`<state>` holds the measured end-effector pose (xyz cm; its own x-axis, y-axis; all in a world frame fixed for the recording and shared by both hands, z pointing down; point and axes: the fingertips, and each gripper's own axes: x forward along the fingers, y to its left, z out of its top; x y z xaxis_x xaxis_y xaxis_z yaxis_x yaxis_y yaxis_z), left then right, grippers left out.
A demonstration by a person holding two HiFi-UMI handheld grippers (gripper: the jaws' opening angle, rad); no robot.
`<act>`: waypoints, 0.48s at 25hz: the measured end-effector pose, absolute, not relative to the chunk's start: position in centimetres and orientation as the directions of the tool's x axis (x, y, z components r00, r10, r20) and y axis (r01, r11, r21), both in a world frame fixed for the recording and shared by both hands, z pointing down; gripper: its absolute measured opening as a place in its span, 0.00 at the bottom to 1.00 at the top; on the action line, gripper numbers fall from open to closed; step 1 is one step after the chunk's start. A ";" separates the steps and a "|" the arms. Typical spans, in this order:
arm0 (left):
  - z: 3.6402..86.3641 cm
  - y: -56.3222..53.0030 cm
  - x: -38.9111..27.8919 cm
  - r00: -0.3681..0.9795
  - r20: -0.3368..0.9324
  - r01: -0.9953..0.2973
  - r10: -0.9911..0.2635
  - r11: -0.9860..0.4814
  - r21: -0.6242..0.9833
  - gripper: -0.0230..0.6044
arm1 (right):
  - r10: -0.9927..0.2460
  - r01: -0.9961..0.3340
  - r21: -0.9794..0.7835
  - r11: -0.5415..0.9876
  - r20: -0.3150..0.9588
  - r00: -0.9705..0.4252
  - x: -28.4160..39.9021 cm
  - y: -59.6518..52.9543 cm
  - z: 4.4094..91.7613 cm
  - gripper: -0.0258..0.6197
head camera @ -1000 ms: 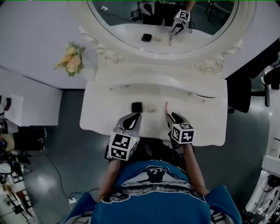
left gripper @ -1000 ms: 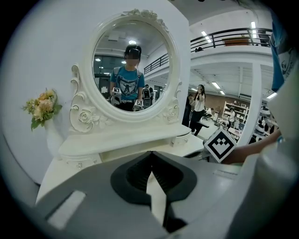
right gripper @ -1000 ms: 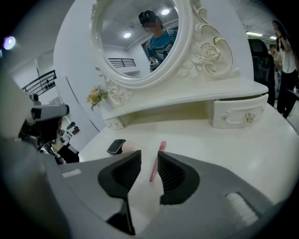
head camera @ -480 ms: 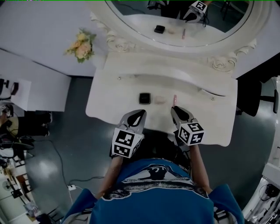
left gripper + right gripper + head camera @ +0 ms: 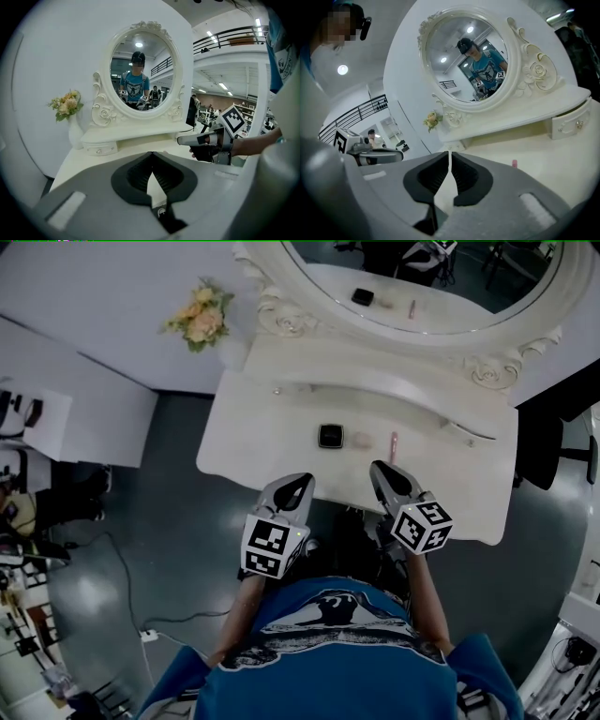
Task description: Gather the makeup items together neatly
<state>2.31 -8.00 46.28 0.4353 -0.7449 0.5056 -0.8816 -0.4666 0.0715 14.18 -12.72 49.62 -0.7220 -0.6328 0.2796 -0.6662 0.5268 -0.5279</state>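
On the white vanity table [image 5: 262, 437] a black square compact [image 5: 330, 436], a small pale round item [image 5: 361, 439] and a pink lipstick [image 5: 393, 446] lie in a short row. Both grippers hover at the table's front edge, short of the row. My left gripper [image 5: 300, 482] [image 5: 151, 153] is shut and empty. My right gripper [image 5: 379, 468] [image 5: 450, 153] is closing, with only a thin slit left and nothing between its jaws. The lipstick's pink end [image 5: 514, 163] shows ahead and to the right in the right gripper view. The compact and the round item are hidden in both gripper views.
An oval mirror [image 5: 422, 287] in a carved frame stands at the table's back above a raised shelf with small drawers [image 5: 101, 149]. A vase of flowers [image 5: 202, 320] sits at the back left. Grey floor lies left of the table.
Both grippers have drawn back from the items to the table's front edge. The right gripper, which was beside the lipstick, now stands clear of it.
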 end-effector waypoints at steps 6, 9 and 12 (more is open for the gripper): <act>45.9 -4.4 0.0 0.452 0.469 -0.877 -0.759 -0.474 0.079 0.06 | -0.660 -0.685 -0.509 0.522 0.269 -0.702 11.9 -8.6 48.4 0.04; 45.8 -2.2 -0.6 0.470 0.458 -0.868 -0.754 -0.490 0.084 0.06 | -0.661 -0.683 -0.501 0.532 0.259 -0.704 10.8 -6.2 47.5 0.04; 46.0 0.1 -1.1 0.487 0.454 -0.858 -0.746 -0.506 0.090 0.06 | -0.660 -0.677 -0.499 0.540 0.248 -0.709 9.8 -3.8 47.0 0.04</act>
<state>-1.07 0.10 46.00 0.4875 -0.7456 0.4544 -0.8578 -0.5060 0.0901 9.76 -3.75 46.96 -0.7091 -0.6600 0.2481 -0.6775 0.5402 -0.4993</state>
